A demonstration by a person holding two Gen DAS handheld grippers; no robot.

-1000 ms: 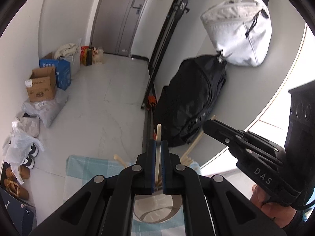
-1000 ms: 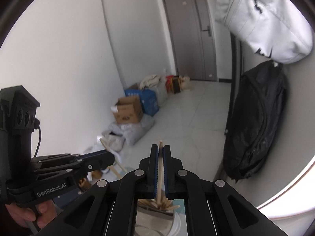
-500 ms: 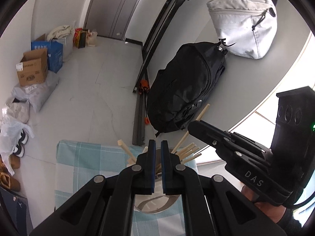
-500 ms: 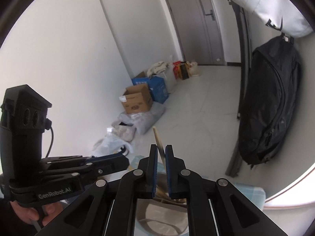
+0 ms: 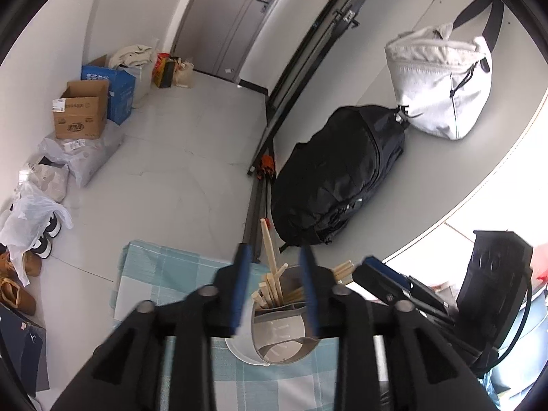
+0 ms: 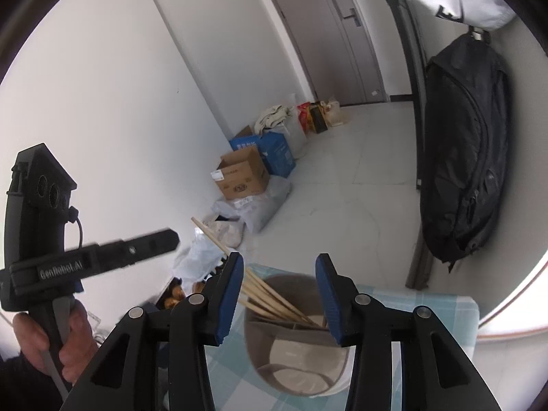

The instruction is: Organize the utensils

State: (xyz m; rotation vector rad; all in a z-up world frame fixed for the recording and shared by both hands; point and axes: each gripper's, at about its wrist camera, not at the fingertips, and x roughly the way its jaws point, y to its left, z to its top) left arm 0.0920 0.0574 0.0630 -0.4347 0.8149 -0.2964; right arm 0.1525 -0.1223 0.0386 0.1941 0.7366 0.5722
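- Both grippers were clamped on a single chopstick a second ago; now each has just been opening, and the sticks they carried stand loose in the holder; that makes sense, since the drop only works once the stick's lower end is inside the cup
- left gripper [image 5: 274, 284]: jaws apart, nothing pressed between the blue pads; one chopstick [image 5: 269, 250] rises in the gap but leans free, its foot down among the other chopsticks [image 5: 270, 291]
- right gripper [image 6: 280, 294]: jaws wider apart, also empty; the bundle of sticks fans toward its left pad without being gripped, as far as this view shows
- utensil holder [image 5: 284, 339], a grey divided cup, stands on the blue checked cloth [image 5: 154, 274] right beneath both sets of fingers; the chopsticks fill the far compartment, the near one looks empty
- both tools point steeply down over the rim, probably so a released stick slides in rather than tipping out
- the person's hand [image 6: 65, 346] grips the left tool's handle in the right wrist view; the black backpack [image 5: 335, 174] hangs well apart
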